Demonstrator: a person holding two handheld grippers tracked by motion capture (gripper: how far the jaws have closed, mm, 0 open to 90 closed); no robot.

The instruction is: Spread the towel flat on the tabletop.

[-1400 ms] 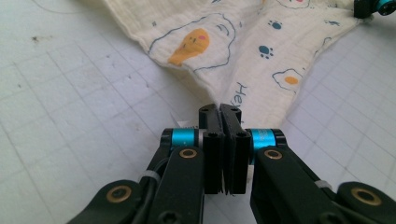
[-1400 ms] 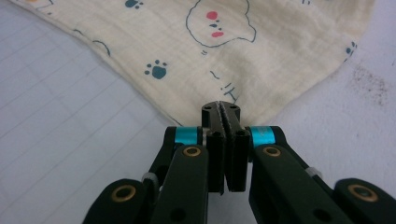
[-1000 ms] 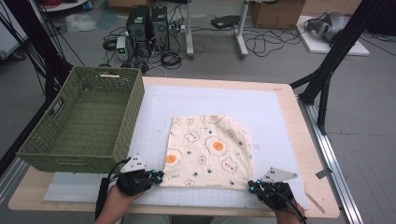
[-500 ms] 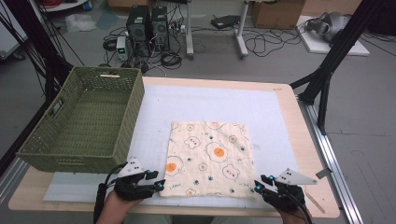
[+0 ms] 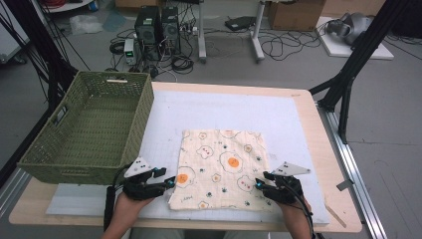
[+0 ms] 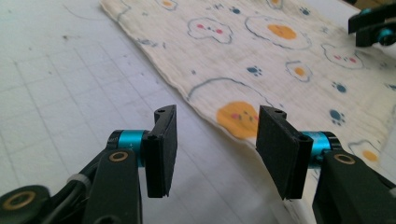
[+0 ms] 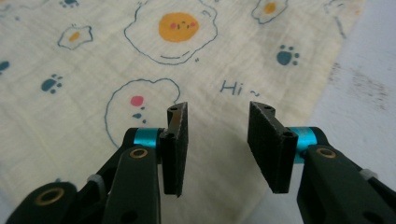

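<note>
A cream cloth [image 5: 221, 167] printed with fried eggs and paw marks lies flat on the white mat [image 5: 224, 107]. My left gripper [image 5: 171, 180] sits low at the cloth's near left corner. Its jaws have just been opening and stand open, with nothing between them. In the left gripper view the left gripper [image 6: 217, 116] points across the cloth's edge [image 6: 261, 51], and the right gripper [image 6: 373, 25] shows farther off. My right gripper [image 5: 259, 185] is at the near right corner; its jaws have also just been opening. The right gripper [image 7: 217, 109] hovers open over the cloth [image 7: 116, 56] near the word "Hi".
A green woven basket [image 5: 89, 129] stands at the table's left, close to my left hand. The wooden table edge [image 5: 328, 149] runs along the right. Computers, cables and black stand legs [image 5: 348, 74] lie beyond the table.
Both grippers, shut at the cloth's near corners before, now stand open. The cloth's near edge lies flat on the mat, and the right hand has shifted a little.
</note>
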